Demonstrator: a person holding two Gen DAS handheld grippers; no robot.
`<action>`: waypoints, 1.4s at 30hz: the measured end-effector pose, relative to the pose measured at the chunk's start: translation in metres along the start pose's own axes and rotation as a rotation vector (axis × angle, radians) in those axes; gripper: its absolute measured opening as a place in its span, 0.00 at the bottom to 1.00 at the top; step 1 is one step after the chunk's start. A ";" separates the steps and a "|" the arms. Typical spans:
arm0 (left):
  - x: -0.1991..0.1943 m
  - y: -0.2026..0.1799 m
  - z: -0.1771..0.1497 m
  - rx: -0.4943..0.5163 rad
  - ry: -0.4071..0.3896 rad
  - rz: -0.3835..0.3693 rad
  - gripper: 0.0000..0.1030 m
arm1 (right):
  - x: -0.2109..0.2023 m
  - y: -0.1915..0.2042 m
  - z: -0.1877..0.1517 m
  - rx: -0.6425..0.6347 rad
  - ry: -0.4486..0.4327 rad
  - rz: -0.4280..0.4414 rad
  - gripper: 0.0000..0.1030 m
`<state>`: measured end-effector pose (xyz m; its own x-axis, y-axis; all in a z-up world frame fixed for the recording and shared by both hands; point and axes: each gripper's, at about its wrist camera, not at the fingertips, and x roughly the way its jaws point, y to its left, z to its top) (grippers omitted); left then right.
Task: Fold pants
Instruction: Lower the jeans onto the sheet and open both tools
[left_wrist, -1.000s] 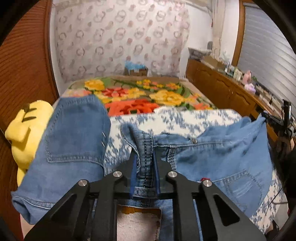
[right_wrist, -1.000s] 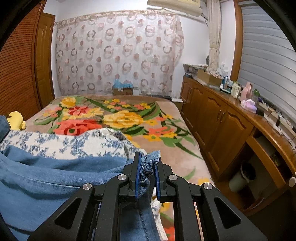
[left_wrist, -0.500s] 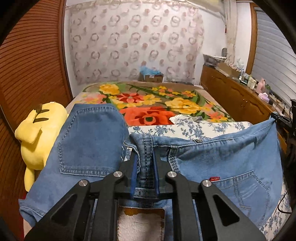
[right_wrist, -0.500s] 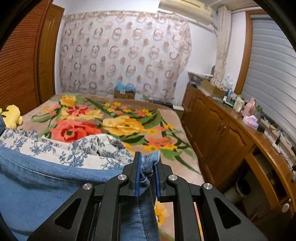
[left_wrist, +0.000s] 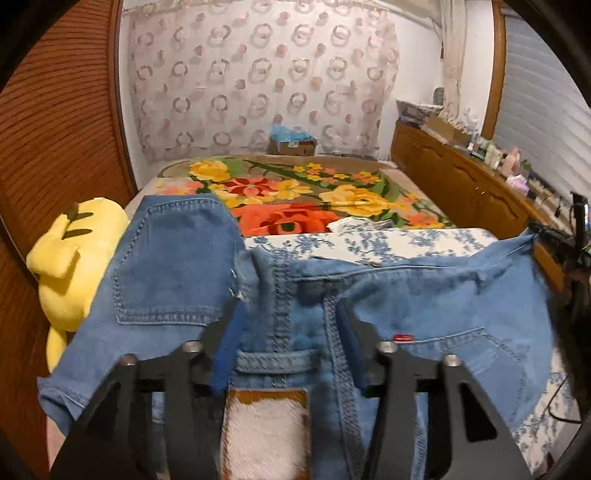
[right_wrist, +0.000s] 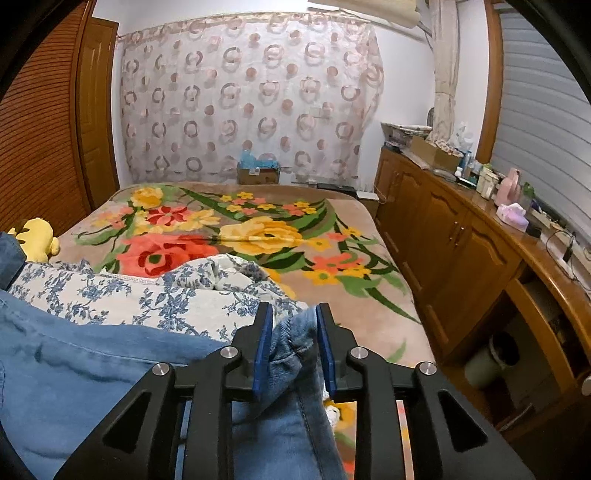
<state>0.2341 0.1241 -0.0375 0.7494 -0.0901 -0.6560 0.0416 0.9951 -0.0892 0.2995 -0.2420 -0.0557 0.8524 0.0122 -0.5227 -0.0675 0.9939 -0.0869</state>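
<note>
Jeans (left_wrist: 406, 306) spread on bed (right_wrist: 369, 295), over blue-flowered sheet (right_wrist: 122, 295), back pockets up. Left tool (left_wrist: 291, 332) fingers wide apart, straddling waistband at belt loop, not pinching. Right tool (right_wrist: 293, 343) fingers parted, bunched denim corner between them, cloth touching left pad (right_wrist: 264, 350); real grip cannot tell. Yellow plush (left_wrist: 66, 258) just left of jeans. Cabinet (right_wrist: 461, 251) right of bed.
</note>
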 end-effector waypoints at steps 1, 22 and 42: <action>-0.003 -0.001 -0.002 0.000 0.001 -0.003 0.52 | -0.003 0.001 -0.001 0.005 -0.003 -0.003 0.31; -0.074 -0.029 -0.046 0.072 -0.057 -0.014 0.62 | -0.097 0.037 -0.063 0.004 -0.018 0.180 0.39; -0.085 -0.018 -0.111 0.081 -0.049 0.076 0.63 | -0.134 0.030 -0.112 -0.038 0.086 0.344 0.51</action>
<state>0.0963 0.1095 -0.0637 0.7839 -0.0140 -0.6207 0.0348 0.9992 0.0215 0.1247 -0.2260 -0.0830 0.7299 0.3346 -0.5961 -0.3634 0.9285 0.0762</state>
